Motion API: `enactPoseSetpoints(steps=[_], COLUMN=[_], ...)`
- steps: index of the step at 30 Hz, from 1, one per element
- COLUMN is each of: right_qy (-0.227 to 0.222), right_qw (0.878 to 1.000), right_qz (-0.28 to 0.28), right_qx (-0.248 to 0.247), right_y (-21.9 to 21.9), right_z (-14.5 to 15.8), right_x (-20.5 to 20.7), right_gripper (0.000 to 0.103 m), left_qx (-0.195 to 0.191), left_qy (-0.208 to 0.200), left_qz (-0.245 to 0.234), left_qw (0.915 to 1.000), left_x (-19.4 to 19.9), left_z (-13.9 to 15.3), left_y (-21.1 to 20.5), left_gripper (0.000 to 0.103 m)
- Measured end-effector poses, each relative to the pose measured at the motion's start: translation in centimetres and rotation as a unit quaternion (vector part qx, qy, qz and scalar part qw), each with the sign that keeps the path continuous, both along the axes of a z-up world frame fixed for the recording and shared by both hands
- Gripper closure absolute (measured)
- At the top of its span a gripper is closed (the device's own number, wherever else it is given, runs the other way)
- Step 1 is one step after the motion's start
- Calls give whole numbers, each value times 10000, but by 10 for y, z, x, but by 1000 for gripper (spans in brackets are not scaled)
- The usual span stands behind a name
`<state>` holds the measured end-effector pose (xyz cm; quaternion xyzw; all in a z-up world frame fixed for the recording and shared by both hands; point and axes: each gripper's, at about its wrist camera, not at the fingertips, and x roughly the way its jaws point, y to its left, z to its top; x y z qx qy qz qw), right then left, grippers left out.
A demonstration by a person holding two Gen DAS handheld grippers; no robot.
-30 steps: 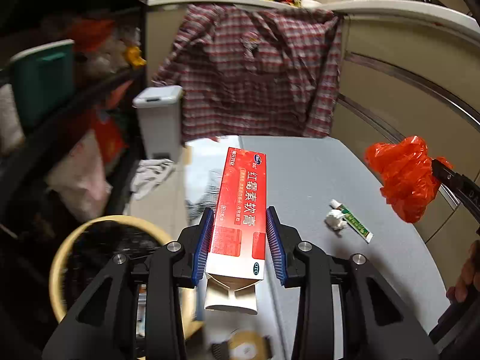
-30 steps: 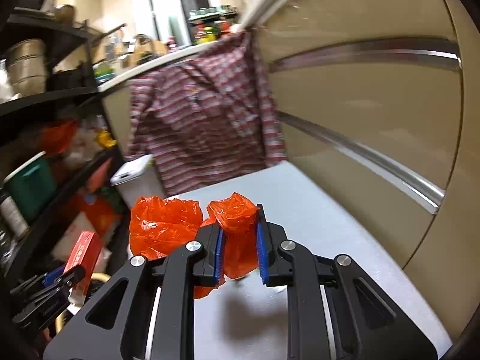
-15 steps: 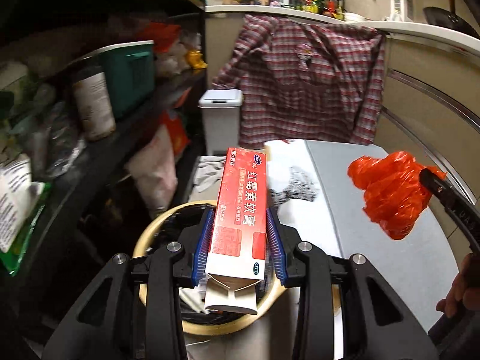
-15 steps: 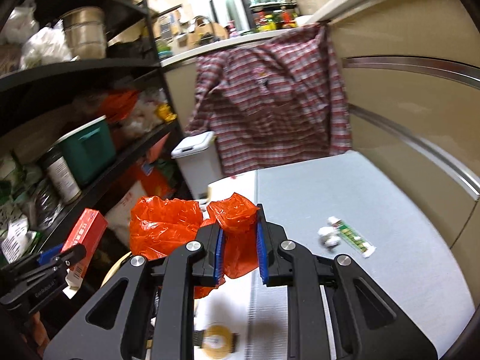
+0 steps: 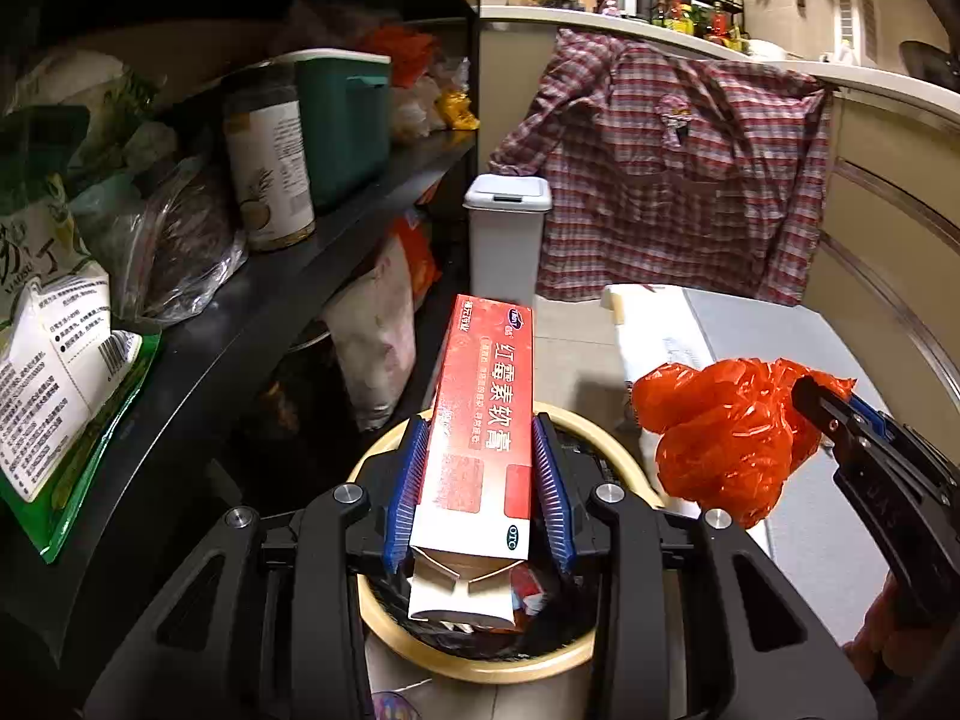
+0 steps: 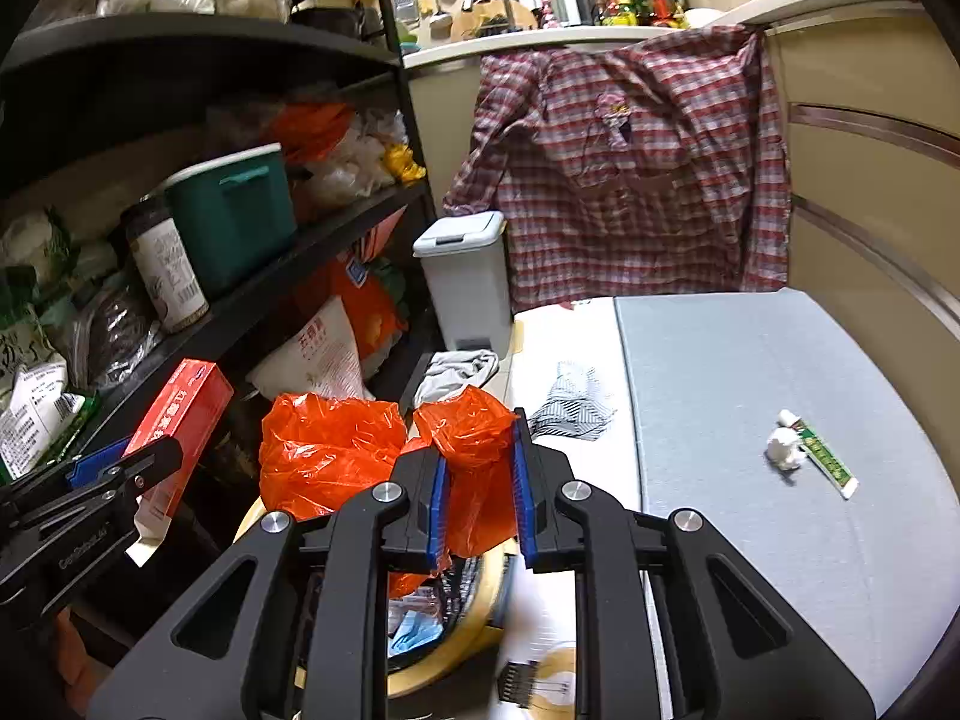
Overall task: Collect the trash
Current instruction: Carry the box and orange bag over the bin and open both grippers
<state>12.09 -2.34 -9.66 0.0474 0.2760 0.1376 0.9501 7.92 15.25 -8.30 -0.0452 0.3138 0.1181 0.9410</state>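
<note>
My left gripper point(image 5: 480, 480) is shut on a red ointment box point(image 5: 489, 420) and holds it over a round trash basket with a tan rim point(image 5: 480, 660). My right gripper point(image 6: 478, 480) is shut on a crumpled orange plastic bag point(image 6: 360, 450), held just right of the basket point(image 6: 474, 624). The bag point(image 5: 726, 438) and right gripper also show in the left wrist view; the red box point(image 6: 180, 426) shows in the right wrist view. A small green-and-white tube point(image 6: 825, 465) with a white wad point(image 6: 783, 453) lies on the grey table point(image 6: 750, 390).
A black shelf rack point(image 5: 240, 312) full of bags, a jar and a green tub stands at the left. A grey lidded bin point(image 5: 507, 240) and a hanging plaid shirt point(image 5: 672, 180) are behind. A striped cloth point(image 6: 576, 402) lies on the table's white edge.
Both grippers swung left from over the table to the basket. The red box now hangs above the basket opening and the orange bag is beside it. Both grips held.
</note>
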Motion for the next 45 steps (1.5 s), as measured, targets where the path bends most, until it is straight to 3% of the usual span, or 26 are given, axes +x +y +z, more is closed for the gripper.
enactPoseSetpoints(steps=[16, 29, 31, 32, 33, 34, 35, 37, 45], right_qy=[418, 711, 780, 845, 896, 989, 1025, 1037, 1065], right_qw=[9980, 9959, 9955, 9951, 9947, 9941, 9940, 9943, 9941], right_qz=[324, 348, 345, 326, 324, 311, 280, 184, 114], right_qx=[-335, -430, -420, -402, -378, -312, -254, -184, -158], right_y=[57, 73, 75, 76, 76, 76, 75, 72, 65], right_z=[-39, -61, -65, -68, -69, -72, -74, -76, -75], right_x=[30, 50, 53, 55, 56, 58, 58, 58, 55], right_gripper=[84, 84, 80, 79, 71, 56, 50, 41, 35], left_qx=[54, 65, 46, 3, -49, -81, -44, 97, 333], left_qy=[295, 514, 557, 550, 539, 519, 475, 403, 575], left_qz=[450, 572, 614, 651, 667, 733, 802, 887, 852], left_qw=[9985, 9970, 9965, 9964, 9963, 9959, 9956, 9952, 9941], left_x=[29, 52, 53, 53, 53, 52, 52, 50, 52], left_z=[-33, -50, -52, -53, -53, -53, -52, -51, -52], left_y=[31, 37, 39, 42, 43, 45, 46, 45, 41], left_gripper=[68, 67, 66, 61, 42, 31, 20, 15, 13])
